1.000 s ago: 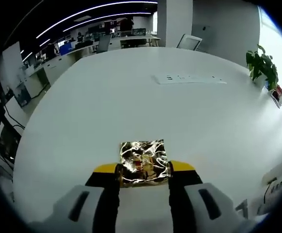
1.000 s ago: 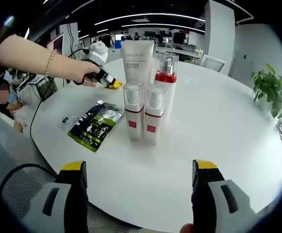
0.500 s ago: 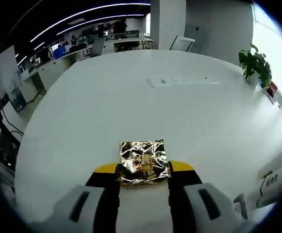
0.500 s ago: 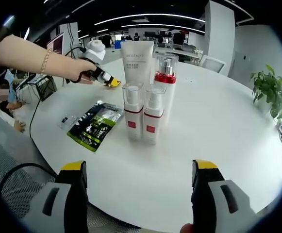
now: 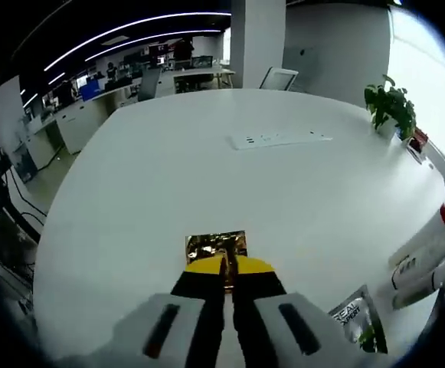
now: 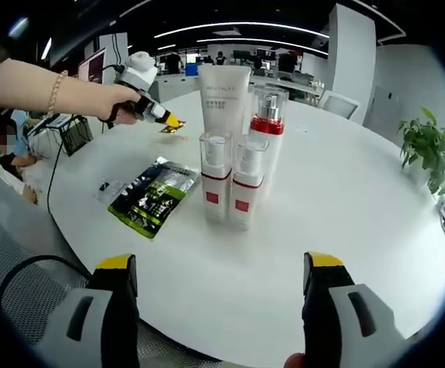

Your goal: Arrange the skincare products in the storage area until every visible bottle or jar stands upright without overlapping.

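Here, in the left gripper view, the left gripper (image 5: 224, 270) is reaching forward over the white surface (image 5: 207, 184), its yellow-tipped fingers (image 5: 204, 267) pressed together and pinching the near edge of a crinkled gold foil sachet (image 5: 215, 246), which is sticking out just past the tips. A white power strip (image 5: 281, 139) is lying well beyond it, and a potted plant (image 5: 391, 109) is standing at the far right edge. At the lower right, the corner of a silver and green packet (image 5: 354, 322) is showing beside white bottles with red bands (image 5: 429, 257), seen only in part.

In the right gripper view, the right gripper (image 6: 218, 272) is hovering above the near edge of the surface (image 6: 337, 207) with its fingers (image 6: 117, 264) spread wide apart and nothing between them. Ahead, the skincare products are standing upright in a tight cluster: a tall white tube (image 6: 224, 93) at the back, a taller pump bottle (image 6: 266, 132) with a red collar beside it, and two shorter pump bottles (image 6: 215, 176) side by side in front. A green and black packet (image 6: 152, 198) is lying flat just left of them. Farther left, a person's hand (image 6: 115, 103) is holding the left gripper (image 6: 170, 123), which is gripping the gold sachet (image 6: 169, 128) above the surface.
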Demonstrator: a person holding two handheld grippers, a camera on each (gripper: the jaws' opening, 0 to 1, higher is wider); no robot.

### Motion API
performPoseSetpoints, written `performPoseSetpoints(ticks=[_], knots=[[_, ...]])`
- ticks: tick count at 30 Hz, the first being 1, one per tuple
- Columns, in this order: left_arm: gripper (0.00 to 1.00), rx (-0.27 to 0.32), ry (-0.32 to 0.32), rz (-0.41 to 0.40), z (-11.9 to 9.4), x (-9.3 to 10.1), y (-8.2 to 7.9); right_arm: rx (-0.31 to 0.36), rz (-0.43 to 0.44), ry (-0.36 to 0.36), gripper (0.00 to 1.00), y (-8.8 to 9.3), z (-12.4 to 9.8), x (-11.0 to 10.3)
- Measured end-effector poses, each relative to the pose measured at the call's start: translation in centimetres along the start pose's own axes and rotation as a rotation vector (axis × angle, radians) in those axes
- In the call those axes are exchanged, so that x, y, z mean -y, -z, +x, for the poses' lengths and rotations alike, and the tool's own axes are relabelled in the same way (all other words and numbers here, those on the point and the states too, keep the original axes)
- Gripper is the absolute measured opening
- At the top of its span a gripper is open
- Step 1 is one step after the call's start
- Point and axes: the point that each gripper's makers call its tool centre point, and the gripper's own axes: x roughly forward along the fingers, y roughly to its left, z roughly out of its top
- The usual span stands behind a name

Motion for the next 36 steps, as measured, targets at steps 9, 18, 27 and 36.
performPoseSetpoints(ticks=[9, 18, 27, 36], knots=[[0.18, 0.044, 0.042, -0.006, -1.8, -0.6, 0.3, 0.02, -0.01, -0.003, 0.9, -0.7, -0.6, -0.3], [0.27, 0.041, 0.014, 0.0, -3.2, -0.5, 1.6, 0.032, -0.026, -0.008, 0.9, -1.0, -0.7, -0.3], [0.42, 0.025, 0.041, -0.01, -3.9, -0.6, 1.5, 0.042, -0.036, -0.017, 0.9, -1.1, -0.9, -0.5], [0.59, 0.034, 0.047, -0.028, -4.0, -1.2, 1.4, 0.031, -0.062, -0.023, 0.91, -0.9, -0.5, -0.6]])
